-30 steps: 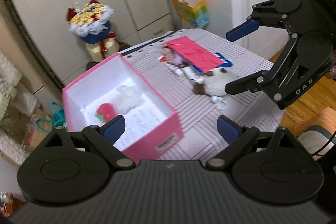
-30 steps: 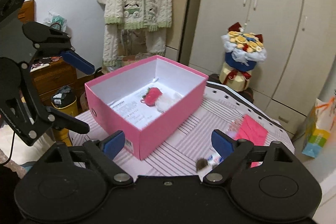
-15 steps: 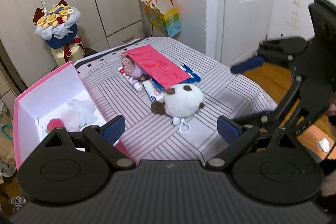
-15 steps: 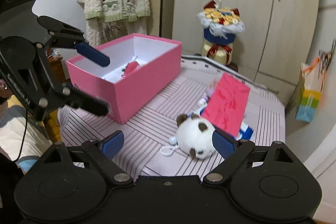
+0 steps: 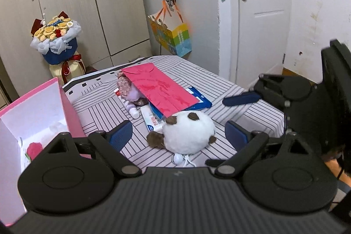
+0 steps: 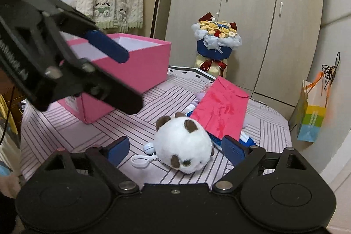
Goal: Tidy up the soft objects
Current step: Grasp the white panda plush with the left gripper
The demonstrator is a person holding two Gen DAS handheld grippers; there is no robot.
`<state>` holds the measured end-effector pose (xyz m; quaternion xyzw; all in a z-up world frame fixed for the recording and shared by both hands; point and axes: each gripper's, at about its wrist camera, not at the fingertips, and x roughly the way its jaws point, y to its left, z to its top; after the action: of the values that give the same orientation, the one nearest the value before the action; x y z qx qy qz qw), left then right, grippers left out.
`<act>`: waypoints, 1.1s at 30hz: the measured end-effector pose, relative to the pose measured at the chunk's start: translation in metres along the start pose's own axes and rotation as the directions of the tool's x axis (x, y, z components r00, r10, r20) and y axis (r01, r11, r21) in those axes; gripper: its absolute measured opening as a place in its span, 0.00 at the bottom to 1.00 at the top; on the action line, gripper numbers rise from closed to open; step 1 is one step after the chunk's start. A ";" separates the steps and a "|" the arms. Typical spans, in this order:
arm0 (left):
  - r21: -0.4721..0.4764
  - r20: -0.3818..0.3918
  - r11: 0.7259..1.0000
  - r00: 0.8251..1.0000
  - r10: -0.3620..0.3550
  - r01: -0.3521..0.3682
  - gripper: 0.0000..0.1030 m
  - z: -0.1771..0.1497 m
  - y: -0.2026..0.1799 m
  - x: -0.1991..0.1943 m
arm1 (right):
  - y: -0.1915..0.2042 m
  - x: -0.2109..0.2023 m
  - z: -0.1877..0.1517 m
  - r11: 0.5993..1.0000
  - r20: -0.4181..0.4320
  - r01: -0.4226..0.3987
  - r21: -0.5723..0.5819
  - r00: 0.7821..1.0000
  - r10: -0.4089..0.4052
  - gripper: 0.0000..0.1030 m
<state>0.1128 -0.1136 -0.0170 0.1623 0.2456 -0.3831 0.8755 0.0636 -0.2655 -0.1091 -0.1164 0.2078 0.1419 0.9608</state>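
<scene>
- Target: white panda plush (image 6: 183,145), lying on the striped tablecloth (image 6: 65,133) between the pink box (image 6: 122,71) and the red envelope (image 6: 221,109), touching the envelope's near edge.
- Right gripper (image 6: 175,147): spread wide, empty, fingers flanking the plush on both sides, not yet touching it.
- Left gripper (image 5: 178,135): also wide open and empty, hovering over the same toy from the opposite side (only one needed for the grab, probably).
- Best to close on the round white body, not on the brown ears or the looped cord (image 6: 142,160) trailing from it.
- Squeeze slowly; stuffed fabric likely to compress a lot, so keep closing until firm.
- Lift straight up to avoid dragging the envelope or the small items (image 5: 153,120) tucked under it.
- Destination, judging by the task: the open pink box, already holding a red and white soft piece (image 5: 35,149).
- Keep the idle gripper clear of the carrying path.
</scene>
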 end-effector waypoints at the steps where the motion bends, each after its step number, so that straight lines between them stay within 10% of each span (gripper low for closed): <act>1: -0.009 0.002 1.000 1.000 -0.001 0.001 0.88 0.000 0.000 0.004 | 0.000 0.004 -0.001 1.000 -0.007 -0.003 0.012 1.000 0.003 0.90; 10: -0.065 -0.006 0.998 1.000 0.022 -0.022 0.87 -0.014 -0.011 0.052 | -0.022 0.035 -0.023 0.974 -0.023 -0.034 0.225 0.999 0.040 0.90; 17: -0.164 0.002 0.986 1.000 -0.023 0.023 0.87 -0.022 -0.004 0.076 | -0.016 0.047 -0.032 0.975 0.028 -0.018 0.224 1.000 0.012 0.89; 22: -0.208 -0.006 0.977 0.998 -0.056 0.054 0.69 -0.028 -0.004 0.084 | -0.014 0.054 -0.038 0.966 0.040 -0.015 0.257 0.999 0.005 0.77; 33: -0.221 0.002 0.975 1.000 0.012 -0.011 0.65 -0.034 -0.016 0.075 | 0.000 0.045 -0.040 0.965 0.059 0.042 0.257 0.997 -0.059 0.64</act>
<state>0.1341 -0.1519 -0.0882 0.0646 0.2844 -0.3485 0.8908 0.0883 -0.2668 -0.1644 0.0081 0.1896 0.0934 0.9774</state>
